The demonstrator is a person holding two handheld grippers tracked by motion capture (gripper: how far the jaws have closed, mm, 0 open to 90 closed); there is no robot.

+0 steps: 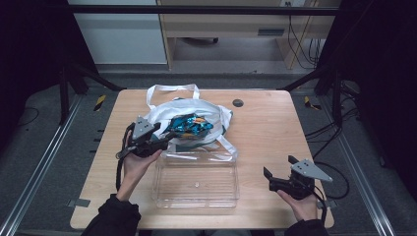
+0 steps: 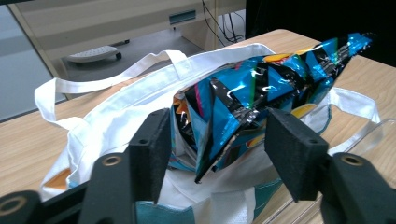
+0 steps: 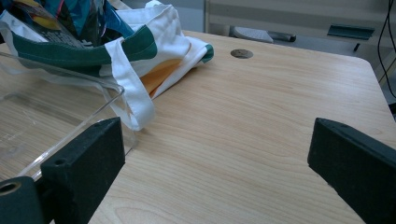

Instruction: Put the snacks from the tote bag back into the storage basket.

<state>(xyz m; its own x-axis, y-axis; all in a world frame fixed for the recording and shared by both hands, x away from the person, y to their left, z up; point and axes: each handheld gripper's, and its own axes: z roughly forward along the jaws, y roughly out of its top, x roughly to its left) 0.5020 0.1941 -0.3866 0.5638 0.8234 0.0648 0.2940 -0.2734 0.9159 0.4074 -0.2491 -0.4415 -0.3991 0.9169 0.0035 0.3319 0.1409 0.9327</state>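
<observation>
A white tote bag (image 1: 160, 110) with green trim lies open at the middle of the wooden table (image 1: 268, 128). A shiny blue and black snack bag (image 1: 189, 125) sticks out of its mouth. My left gripper (image 1: 169, 137) reaches into the tote's mouth from the left. In the left gripper view the snack bag (image 2: 261, 84) sits between the open jaws of my left gripper (image 2: 217, 135), with the pads close beside its crumpled end. My right gripper (image 1: 278, 166) rests open near the table's front right, nothing between its fingers (image 3: 84, 158).
A clear plastic container (image 1: 158, 183) stands just in front of the tote, one tote handle (image 3: 133, 100) draped over its rim (image 3: 70, 70). A round cable hole (image 1: 238, 103) sits behind the tote. Bare wood spreads to the right.
</observation>
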